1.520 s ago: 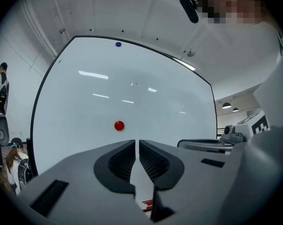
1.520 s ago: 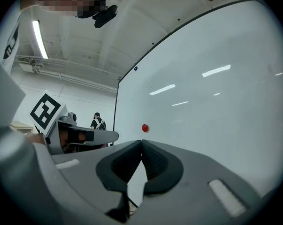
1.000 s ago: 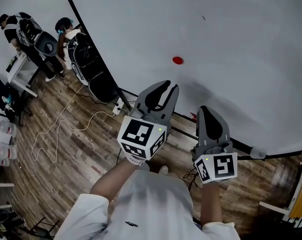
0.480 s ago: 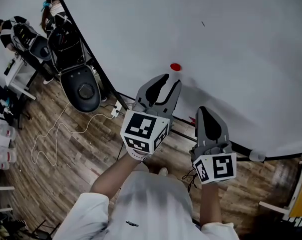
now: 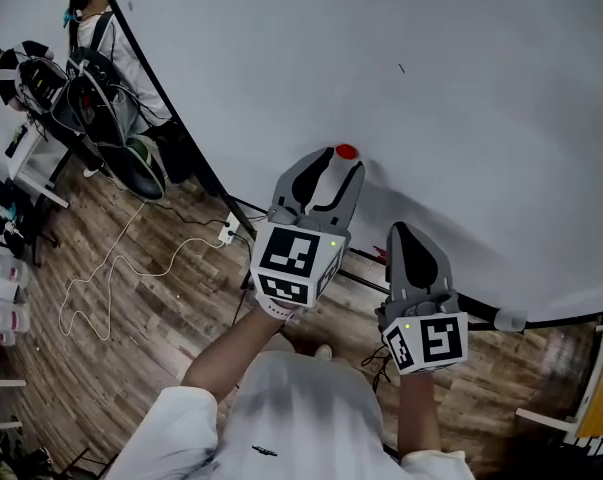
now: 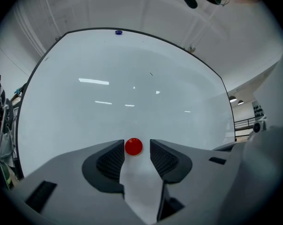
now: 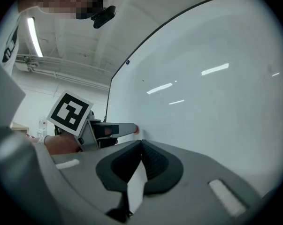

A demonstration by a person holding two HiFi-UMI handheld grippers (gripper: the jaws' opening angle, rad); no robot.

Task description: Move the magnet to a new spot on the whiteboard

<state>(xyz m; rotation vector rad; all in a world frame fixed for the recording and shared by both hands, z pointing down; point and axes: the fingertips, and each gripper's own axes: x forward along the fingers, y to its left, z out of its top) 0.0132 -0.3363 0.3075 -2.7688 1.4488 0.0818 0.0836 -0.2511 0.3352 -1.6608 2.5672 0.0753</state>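
A round red magnet (image 5: 346, 152) sticks to the whiteboard (image 5: 451, 58) near its lower edge. My left gripper (image 5: 340, 158) reaches up to it, and its jaws are opening. In the left gripper view the magnet (image 6: 133, 146) sits between the two fingertips (image 6: 118, 146) at the tip line, with a thin gap on its right side, so the pads do not press it. My right gripper (image 5: 400, 230) hangs lower and to the right, away from the magnet, its jaws shut on nothing. The right gripper view shows its closed tips (image 7: 141, 142) and the left gripper at the board (image 7: 216, 78).
The board's dark lower frame (image 5: 476, 313) runs under both grippers. A small blue magnet (image 6: 118, 32) sits on the board's top edge. People and office chairs (image 5: 101, 78) stand far left. A white cable (image 5: 111, 278) lies on the wood floor.
My left gripper has advanced to the board until its tips flank the red magnet, and its jaws have spread. The right gripper stayed put. The people and chairs at left shifted.
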